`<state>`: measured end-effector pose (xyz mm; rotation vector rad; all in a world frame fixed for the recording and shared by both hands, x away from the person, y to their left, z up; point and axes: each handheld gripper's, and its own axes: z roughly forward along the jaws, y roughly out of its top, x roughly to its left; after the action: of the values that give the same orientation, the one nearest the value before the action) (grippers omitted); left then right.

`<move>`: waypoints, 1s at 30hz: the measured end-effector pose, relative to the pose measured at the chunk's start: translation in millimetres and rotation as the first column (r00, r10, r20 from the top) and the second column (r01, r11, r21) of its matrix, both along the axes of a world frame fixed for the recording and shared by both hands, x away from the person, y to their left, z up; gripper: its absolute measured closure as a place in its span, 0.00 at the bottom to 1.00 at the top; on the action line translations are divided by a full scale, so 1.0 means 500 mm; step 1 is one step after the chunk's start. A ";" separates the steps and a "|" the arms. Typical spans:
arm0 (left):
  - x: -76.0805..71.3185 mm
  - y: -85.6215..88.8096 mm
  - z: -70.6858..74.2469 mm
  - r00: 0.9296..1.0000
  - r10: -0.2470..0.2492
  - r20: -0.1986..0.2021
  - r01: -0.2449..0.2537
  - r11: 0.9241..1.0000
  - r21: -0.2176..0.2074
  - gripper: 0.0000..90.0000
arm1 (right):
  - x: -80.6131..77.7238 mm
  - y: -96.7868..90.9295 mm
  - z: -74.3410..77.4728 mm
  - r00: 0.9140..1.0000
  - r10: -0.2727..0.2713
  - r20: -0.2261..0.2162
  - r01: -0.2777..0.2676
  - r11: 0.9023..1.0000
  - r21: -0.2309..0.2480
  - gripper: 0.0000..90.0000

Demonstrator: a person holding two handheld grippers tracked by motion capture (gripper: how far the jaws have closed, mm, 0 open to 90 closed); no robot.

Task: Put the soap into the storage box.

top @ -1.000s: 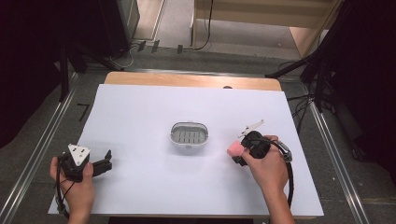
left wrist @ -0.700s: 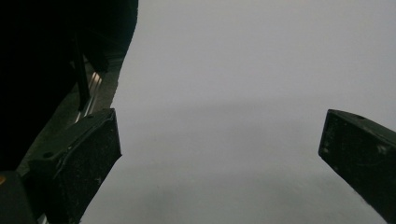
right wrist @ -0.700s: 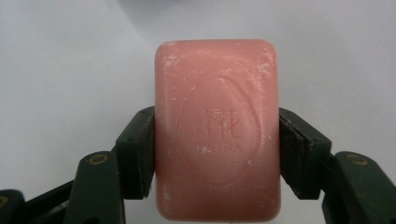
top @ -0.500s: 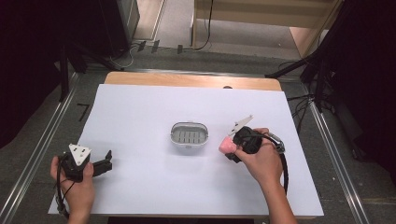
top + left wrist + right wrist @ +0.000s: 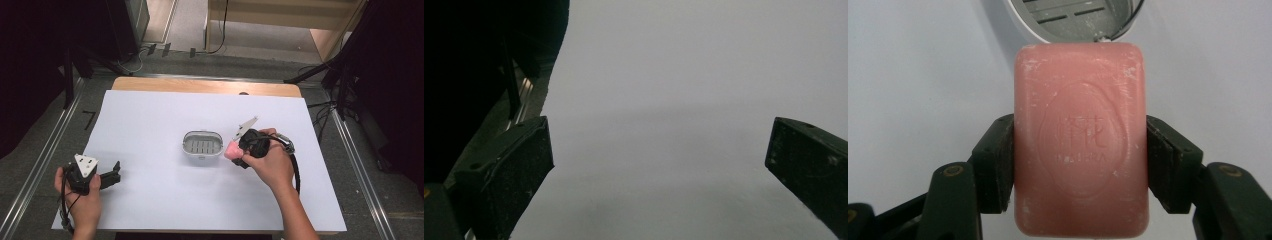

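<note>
A pink bar of soap (image 5: 1081, 137) with an embossed oval stamp sits between the jaws of my right gripper (image 5: 1080, 150), which is shut on its two long sides. In the high view the soap (image 5: 231, 150) hangs just right of a grey slotted soap dish (image 5: 202, 144) at the middle of the white table. The dish's rim (image 5: 1075, 35) shows right beyond the soap's far end. My left gripper (image 5: 116, 174) rests open near the table's front left corner, its jaws wide apart over bare white surface (image 5: 659, 125).
The white sheet (image 5: 150, 120) covers the table, with a wooden edge (image 5: 200, 86) at the back. Metal rails (image 5: 40, 165) run along both sides. Dark stands and cables lie on the floor behind. A cable (image 5: 295, 170) loops from the right gripper.
My right gripper has carried the soap leftward, from clear of the dish to right beside its right rim. The left gripper has stayed put.
</note>
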<state>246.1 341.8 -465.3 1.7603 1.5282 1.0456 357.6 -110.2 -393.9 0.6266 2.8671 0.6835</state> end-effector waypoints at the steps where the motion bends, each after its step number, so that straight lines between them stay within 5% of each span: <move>1: 0.000 0.000 0.000 1.000 0.001 -0.002 -0.001 1.000 0.001 0.00 | 0.001 0.008 0.003 1.000 0.010 0.000 -0.010 1.000 -0.005 0.43; 30: 0.002 -0.003 -0.001 1.000 -0.003 -0.007 0.003 1.000 0.012 0.00 | 0.038 0.109 0.028 0.991 0.131 0.028 -0.130 0.991 -0.021 0.43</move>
<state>247.3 340.1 -466.0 1.7753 1.5262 1.0504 376.8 -55.6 -380.1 0.4257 2.9040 0.6755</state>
